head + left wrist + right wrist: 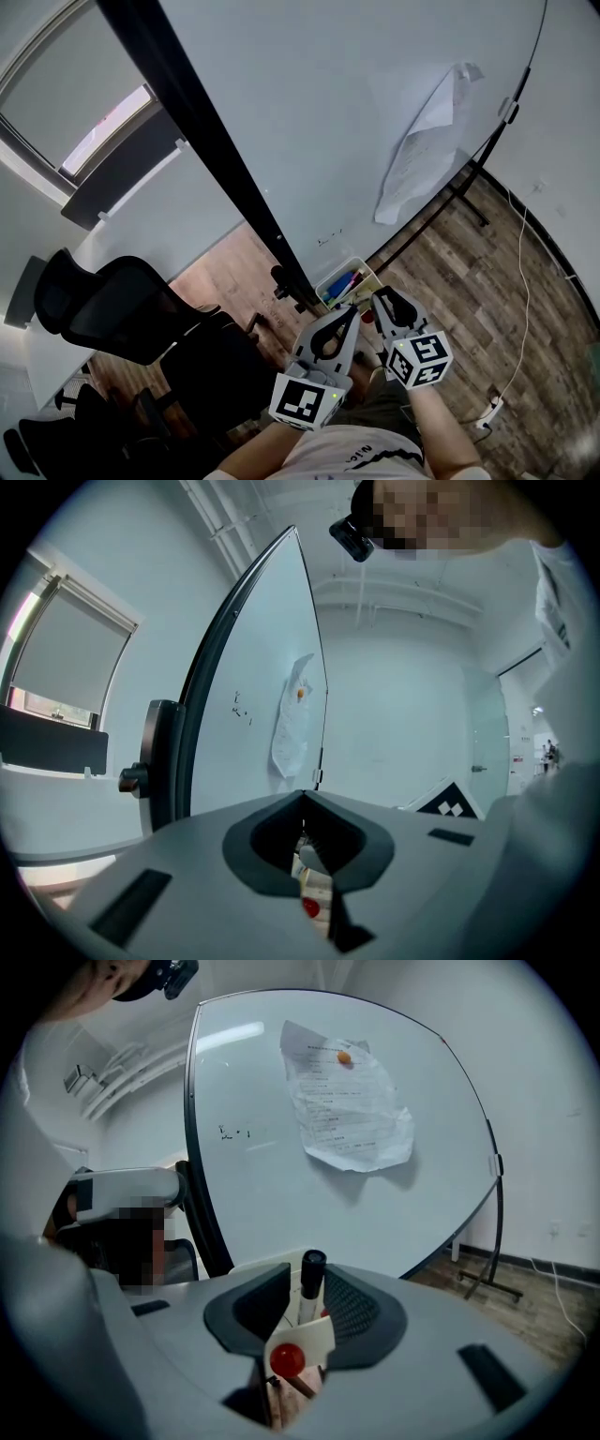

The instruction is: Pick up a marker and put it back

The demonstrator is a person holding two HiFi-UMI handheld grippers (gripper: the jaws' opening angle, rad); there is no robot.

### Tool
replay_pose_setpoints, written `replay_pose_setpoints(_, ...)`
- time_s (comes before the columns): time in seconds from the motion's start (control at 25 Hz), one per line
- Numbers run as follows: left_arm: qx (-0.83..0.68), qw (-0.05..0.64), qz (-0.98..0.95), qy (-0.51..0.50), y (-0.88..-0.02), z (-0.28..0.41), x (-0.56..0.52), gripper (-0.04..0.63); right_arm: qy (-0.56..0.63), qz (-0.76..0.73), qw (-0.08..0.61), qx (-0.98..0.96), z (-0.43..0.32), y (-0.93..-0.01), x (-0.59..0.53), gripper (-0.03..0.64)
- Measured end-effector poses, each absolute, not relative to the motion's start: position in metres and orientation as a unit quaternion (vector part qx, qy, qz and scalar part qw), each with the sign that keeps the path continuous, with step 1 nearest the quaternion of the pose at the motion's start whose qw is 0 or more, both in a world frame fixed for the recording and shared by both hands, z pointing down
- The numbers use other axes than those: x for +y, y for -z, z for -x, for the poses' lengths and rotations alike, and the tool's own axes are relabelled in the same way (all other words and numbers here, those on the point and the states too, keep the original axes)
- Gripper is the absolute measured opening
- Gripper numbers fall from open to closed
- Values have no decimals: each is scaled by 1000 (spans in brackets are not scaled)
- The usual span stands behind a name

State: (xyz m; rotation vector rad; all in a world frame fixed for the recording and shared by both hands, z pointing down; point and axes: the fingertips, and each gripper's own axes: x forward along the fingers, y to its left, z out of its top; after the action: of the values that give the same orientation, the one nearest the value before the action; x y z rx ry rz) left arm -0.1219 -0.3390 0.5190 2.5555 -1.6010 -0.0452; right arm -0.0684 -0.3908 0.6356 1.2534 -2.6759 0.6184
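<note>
Hovering at the white box [354, 264] of markers [342, 281], I am holding my right claw [307, 1274] apart around the black-capped marker [307, 1299] standing inside, clear only in that claw's view, left claw [302, 797] pinched together.

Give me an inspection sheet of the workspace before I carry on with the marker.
Surface: whiteboard, a few small marks; tray at its foot.
Job's things: black-capped marker upright at the tray, between the jaws of the right hand-held gripper; more markers lie in the tray.
Clutter: crumpled paper stuck on the whiteboard.
Grippers: right hand-held gripper open, marker not pinched; left hand-held gripper shut, empty.
Cables: white cable runs across the floor to a power strip.
Surroundings: black chairs, window.
</note>
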Motion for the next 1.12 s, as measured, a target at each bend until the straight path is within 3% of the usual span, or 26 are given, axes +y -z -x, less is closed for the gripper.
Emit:
replay_pose_setpoints(0.4,-523,84,-848,5,-503,105,-331,11,-222,-436,97,-867,42,-623,-384,109)
replay_pose_setpoints(0.76,-517,90,-851,-3,-476,91,-316,11,-204,-423,52,-882,34,-547,-362,107)
replay_pose_setpoints(1.12,-520,82,-850,-1,-439,82,-304,11,-166,-394,7,-904,32,-460,-343,32)
